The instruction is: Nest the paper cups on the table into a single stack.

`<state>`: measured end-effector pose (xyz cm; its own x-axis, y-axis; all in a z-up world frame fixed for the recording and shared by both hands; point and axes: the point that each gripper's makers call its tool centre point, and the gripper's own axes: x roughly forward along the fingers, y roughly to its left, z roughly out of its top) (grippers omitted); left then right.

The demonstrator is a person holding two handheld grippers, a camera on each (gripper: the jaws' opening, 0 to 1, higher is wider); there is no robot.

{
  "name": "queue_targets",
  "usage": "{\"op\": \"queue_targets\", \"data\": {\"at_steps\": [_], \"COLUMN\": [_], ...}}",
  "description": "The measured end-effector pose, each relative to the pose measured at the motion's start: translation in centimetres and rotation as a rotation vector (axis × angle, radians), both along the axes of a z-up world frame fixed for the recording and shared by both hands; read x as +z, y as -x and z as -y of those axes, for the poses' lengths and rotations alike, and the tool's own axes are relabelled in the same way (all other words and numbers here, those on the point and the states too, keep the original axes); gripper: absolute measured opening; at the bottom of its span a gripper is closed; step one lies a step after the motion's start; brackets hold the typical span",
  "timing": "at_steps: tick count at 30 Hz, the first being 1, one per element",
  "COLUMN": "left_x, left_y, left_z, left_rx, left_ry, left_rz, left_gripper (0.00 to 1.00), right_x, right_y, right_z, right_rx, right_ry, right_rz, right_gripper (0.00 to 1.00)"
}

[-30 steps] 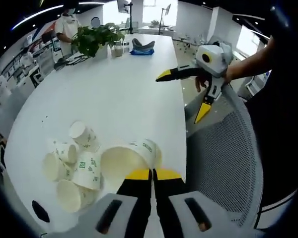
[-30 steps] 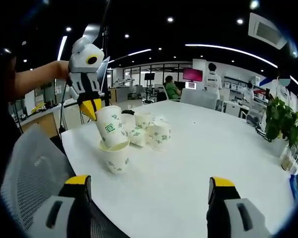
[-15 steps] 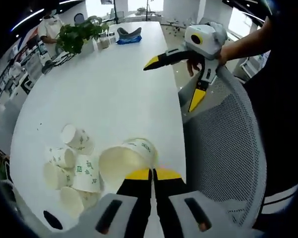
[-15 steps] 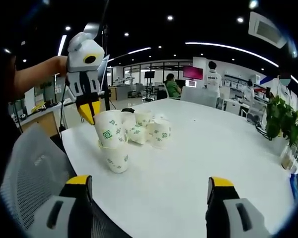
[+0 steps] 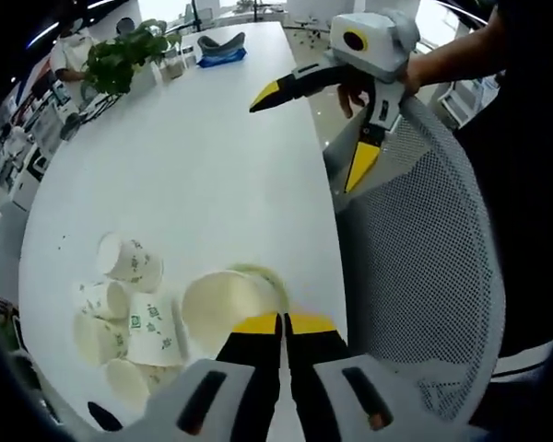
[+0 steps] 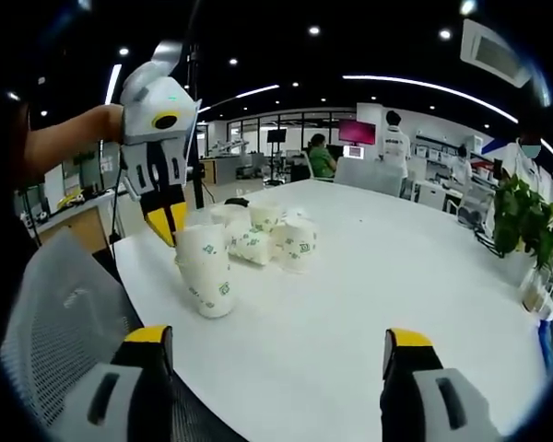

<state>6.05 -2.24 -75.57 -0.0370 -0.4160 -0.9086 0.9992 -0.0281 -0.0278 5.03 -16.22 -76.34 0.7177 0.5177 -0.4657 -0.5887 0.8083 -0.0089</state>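
Lighting: your right gripper view has dim upper reaches broken by ceiling strip lights [image 6: 415,85] and round spots, small glare at each. Your left gripper view shows the white table [image 5: 203,166] bright and evenly lit, shadows faint. Quality: strong fisheye bending toward the edges; far background soft

The left tongs [image 5: 282,322] have their two yellow-tipped jaws pressed together, with no gap between them. In the right gripper view the left tongs [image 6: 169,224] point downward, held from the left by a bare forearm [image 6: 69,138]. The right tongs [image 6: 269,345] are spread wide apart, their jaws far from each other. In the left gripper view a hand [image 5: 350,87] holds the right tongs [image 5: 309,129] raised.
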Motion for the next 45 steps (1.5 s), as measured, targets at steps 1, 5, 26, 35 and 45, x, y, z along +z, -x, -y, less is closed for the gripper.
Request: {"op": "queue_targets", "data": {"at_steps": [1,5,26,35,45], "left_x": [-0.1,-0.4,-2.1,-2.9,-3.6], "left_y": [0.1,0.5,1.8,2.0,1.9], "left_z": [0.1,0.2,1.2,1.0,1.0], "left_rx": [-0.001,-0.009,-0.029,-0.030,-0.016], "left_ry": [0.000,-0.017,-0.008,-0.022,-0.011], "left_rz": [-0.002,-0.008,-0.097,-0.112,-0.133], "left_gripper": [0.00,0.00,0.01,0.02,0.02], "right_x": [0.0,-0.1,-0.4,-0.4,-0.4], "right_y": [0.0,0.0,0.1,0.2,0.2], "right_z": [0.0,0.0,0.1,0.1,0.2], "right_rx": [0.000,-0.001,-0.001,-0.002,-0.006], "right_ry": [0.001,0.005,0.014,0.018,0.020], "right_rz": [0.000,-0.007,-0.020,-0.021,-0.021], "right_gripper": [0.96,0.94,0.93,0.92,0.92]}}
